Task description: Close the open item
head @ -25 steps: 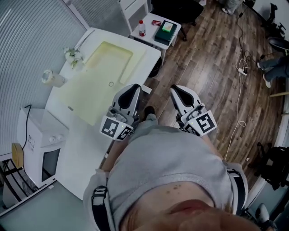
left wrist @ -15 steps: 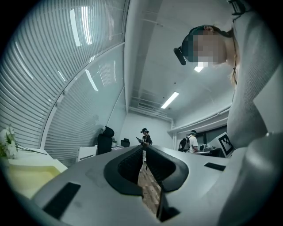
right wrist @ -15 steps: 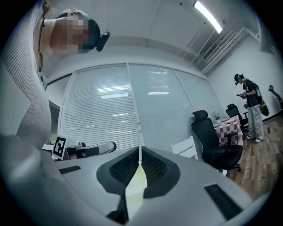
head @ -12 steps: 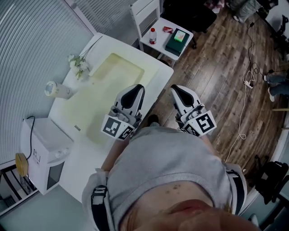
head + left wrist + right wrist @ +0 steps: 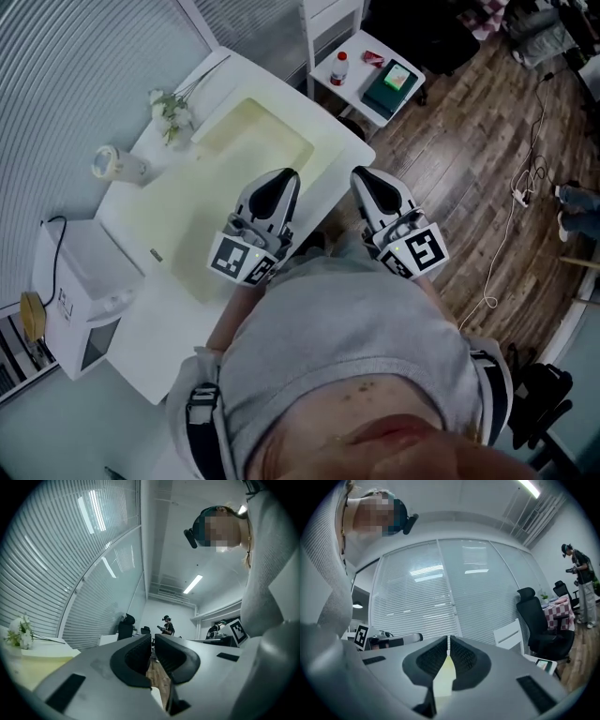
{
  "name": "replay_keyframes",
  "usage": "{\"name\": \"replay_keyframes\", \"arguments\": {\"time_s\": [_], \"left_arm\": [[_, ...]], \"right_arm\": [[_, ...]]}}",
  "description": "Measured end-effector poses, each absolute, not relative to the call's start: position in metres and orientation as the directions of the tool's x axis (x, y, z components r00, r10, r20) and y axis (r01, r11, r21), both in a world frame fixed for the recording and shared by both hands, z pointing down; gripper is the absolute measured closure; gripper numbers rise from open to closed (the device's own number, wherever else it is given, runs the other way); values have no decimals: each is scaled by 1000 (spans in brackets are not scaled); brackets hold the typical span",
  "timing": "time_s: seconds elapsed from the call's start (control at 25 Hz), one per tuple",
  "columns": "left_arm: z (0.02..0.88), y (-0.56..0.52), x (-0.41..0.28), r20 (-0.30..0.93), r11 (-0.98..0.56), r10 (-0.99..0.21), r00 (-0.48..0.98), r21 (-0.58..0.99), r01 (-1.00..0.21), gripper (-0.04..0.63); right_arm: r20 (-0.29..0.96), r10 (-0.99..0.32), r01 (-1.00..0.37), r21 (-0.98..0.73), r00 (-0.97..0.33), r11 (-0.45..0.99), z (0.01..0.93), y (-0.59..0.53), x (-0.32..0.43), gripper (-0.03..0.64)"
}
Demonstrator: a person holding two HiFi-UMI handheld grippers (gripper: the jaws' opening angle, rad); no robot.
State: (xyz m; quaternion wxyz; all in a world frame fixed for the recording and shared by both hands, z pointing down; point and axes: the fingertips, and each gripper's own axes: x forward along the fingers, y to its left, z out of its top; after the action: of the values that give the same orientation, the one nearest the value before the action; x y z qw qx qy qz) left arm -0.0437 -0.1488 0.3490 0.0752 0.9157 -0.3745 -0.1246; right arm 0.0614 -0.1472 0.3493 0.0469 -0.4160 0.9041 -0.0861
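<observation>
One white boxy appliance (image 5: 82, 298) stands on the white tabletop (image 5: 155, 352); the left claw (image 5: 281, 183) and right claw (image 5: 364, 180) are both closed, empty.

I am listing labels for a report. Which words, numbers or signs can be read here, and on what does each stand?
No text is readable.
Mark on the white appliance: too small.
Label on the bottle: blurred.
Print on the green box: too small.
Cubes on the left gripper and right gripper: square markers, patterns only, no letters.
</observation>
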Motion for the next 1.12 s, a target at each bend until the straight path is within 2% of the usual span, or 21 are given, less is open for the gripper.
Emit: {"name": "replay_keyframes", "arguments": {"time_s": [0.2, 0.52, 0.84, 1.12], "left_arm": [[348, -162, -47, -170, -627, -779, 603, 237, -742, 566], [337, -178, -68, -197, -391, -918, 344, 299, -871, 566], [338, -159, -80, -190, -192, -972, 140, 288, -938, 566], [355, -117, -109, -129, 102, -981, -146, 300, -948, 565]], "right_arm": [[8, -674, -662, -199, -739, 723, 357, -169, 59, 543], [28, -457, -455, -160, -889, 876, 354, -215, 51, 543], [51, -283, -287, -175, -958, 942, 366, -224, 39, 543], [29, -70, -75, -203, -997, 976, 374, -216, 6, 543]]}}
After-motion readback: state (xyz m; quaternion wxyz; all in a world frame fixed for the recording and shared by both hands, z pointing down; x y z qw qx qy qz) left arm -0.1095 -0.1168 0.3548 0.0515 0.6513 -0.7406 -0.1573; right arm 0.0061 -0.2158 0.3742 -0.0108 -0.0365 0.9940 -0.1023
